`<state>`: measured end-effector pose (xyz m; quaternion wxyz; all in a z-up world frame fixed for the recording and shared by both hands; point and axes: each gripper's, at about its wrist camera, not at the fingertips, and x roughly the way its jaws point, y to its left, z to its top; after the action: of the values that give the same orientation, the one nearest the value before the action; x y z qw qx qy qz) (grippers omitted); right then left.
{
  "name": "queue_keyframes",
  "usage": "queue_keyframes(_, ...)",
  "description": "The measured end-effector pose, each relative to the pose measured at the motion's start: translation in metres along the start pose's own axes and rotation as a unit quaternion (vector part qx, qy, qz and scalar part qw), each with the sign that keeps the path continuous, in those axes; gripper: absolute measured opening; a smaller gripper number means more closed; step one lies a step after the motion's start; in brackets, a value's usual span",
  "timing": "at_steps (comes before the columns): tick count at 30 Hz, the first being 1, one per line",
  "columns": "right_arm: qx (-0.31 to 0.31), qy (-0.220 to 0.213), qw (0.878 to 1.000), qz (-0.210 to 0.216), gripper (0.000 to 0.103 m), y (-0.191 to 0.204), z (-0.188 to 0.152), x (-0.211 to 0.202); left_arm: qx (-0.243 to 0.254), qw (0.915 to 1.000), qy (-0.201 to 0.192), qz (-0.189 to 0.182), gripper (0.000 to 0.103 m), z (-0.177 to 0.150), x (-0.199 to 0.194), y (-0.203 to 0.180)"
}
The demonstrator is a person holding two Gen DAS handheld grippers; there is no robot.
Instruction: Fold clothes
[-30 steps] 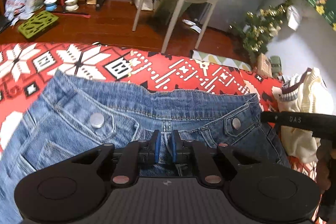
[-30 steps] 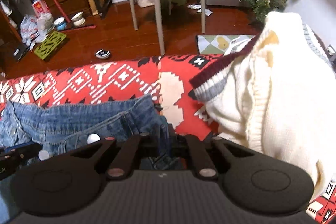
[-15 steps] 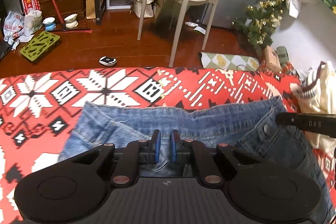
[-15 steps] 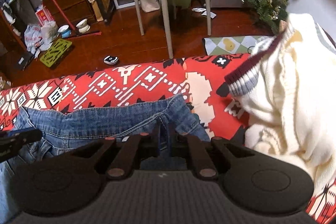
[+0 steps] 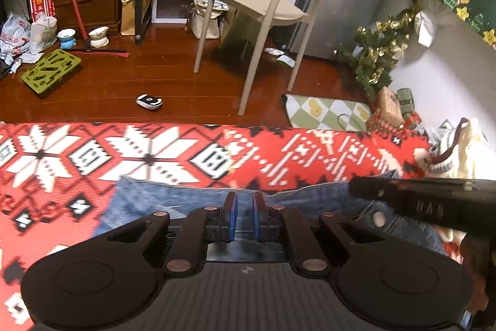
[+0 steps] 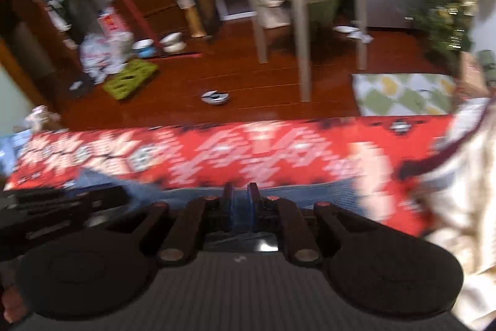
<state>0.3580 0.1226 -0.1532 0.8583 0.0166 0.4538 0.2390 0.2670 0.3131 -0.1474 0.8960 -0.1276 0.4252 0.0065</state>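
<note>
Two tools pinch jeans | left tool | right tool | waistband runs left-right

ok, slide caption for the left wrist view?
Left tongs pinching jeans edge over red patterned blanket.

The right tongs pinch blue jeans over a red patterned blanket, beside a cream sweater.

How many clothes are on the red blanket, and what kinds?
Jeans: 1
Sweater: 1
Total: 2, both lying on the blanket.
</note>
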Motion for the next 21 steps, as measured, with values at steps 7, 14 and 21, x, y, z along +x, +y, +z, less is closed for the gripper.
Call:
queue_keyframes(7,-0.017,0.02,1.0,-0.002,0.006,0.035,-0.004,0.039,0.019,0.9997,0.011,0.007,0.008,-0.001,0.016,0.014)
queue_keyframes(14,-0.028,0.022,0.999,-0.013,0.008,0.024,0.017,0.053,-0.021,0.9997,-0.011,-0.008,0.008,-0.001,0.03,0.01)
queue_keyframes(21,0.024,0.014,0.997,-0.071,0.01,-0.034,0.008,0.006,-0.02,0.9992,-0.003,-0.034,0.008,-0.001,0.014,-0.008)
